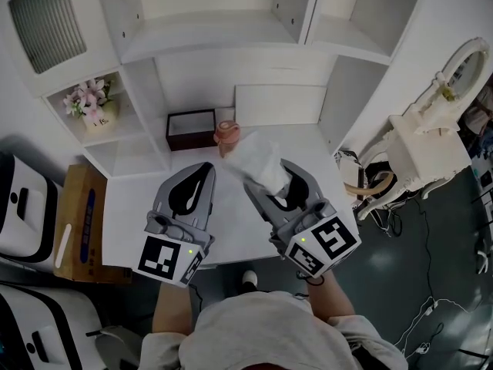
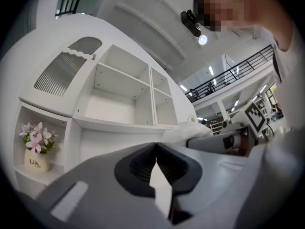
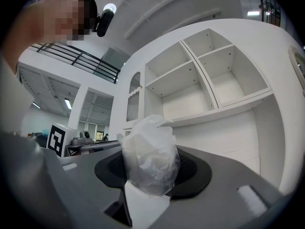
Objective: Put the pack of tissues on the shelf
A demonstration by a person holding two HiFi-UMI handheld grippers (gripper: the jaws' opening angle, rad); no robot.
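Hidden parts first: the lower end of the pack of tissues (image 3: 150, 161) is being covered by the pads of the R gripper (image 3: 153, 175), so only its crumpled top is being shown. Any print on it cannot be made out. In the head view the pack's near end is likewise being masked by the jaws. The pads of the L gripper (image 2: 156, 147) are being seen from behind only, w/ the tips meeting in a point.

Materials: the pack is being shown as thin, whitish, wrinkled plastic film, soft and bulging. Both grippers' jaws are being shown as smooth grey plastic shells w/ dark ribbed pads. A b/w marker cube is being carried at each gripper's rear.

Grip: the pack is being pinched btwn the R gripper's jaws, which are being held approx. half apart by it. The L gripper's jaws are being pressed together, w/ nothing btwn them.

Outward: a white shelf unit (image 3: 209, 80) w/ square open compartments is being faced by both sets of jaws, and the pack is not yet on it. A white table (image 1: 131, 206) is being overhung by the jaws. Beyond the tips, a dark open box (image 1: 191, 129) and a pink cup-like item (image 1: 227, 133) are being shown side by side on it. Left of the L gripper, a vase of pink flowers (image 2: 37, 149) is being housed in a low compartment. A cardboard box (image 1: 81, 222) is being shown beside the table, near that gripper's rear.
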